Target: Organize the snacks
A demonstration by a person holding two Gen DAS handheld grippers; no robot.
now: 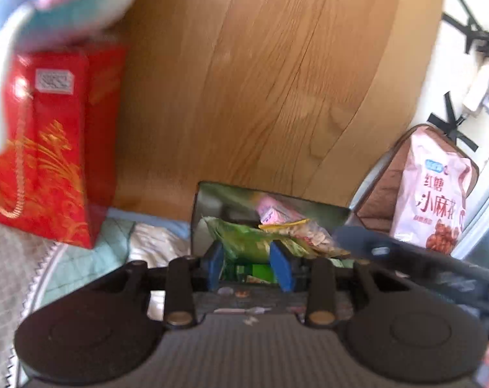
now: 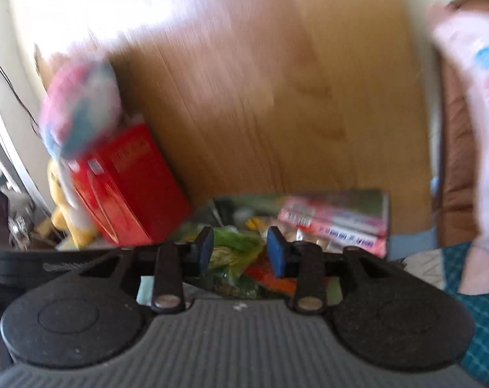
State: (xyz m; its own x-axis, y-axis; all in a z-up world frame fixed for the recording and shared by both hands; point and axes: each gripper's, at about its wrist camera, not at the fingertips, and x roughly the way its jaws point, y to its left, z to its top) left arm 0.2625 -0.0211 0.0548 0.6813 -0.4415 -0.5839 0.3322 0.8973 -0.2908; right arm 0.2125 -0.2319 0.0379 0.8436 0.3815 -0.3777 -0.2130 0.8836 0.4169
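A shiny open box [image 1: 212,200] holds several snack packs: a green bag [image 1: 244,236], a clear pack of pale pieces [image 1: 309,236] and a pink pack [image 1: 273,213]. My left gripper [image 1: 248,263] hovers at the box's near side, open, with the green bag showing through the gap but not pinched. In the right wrist view the same box [image 2: 385,207] holds pink packs [image 2: 328,226] and green bags [image 2: 238,242]. My right gripper [image 2: 241,249] is open just above them, its blue pads clear of them. A large pink snack bag [image 1: 432,194] stands upright at the right.
A red gift bag [image 1: 50,148] with a cord handle stands left of the box, a pastel plush toy [image 1: 66,0] on top. A wooden board [image 1: 260,80] rises behind. A brown quilted cushion [image 1: 383,190] backs the pink bag. A yellow plush [image 2: 63,213] sits far left. Bedding lies below.
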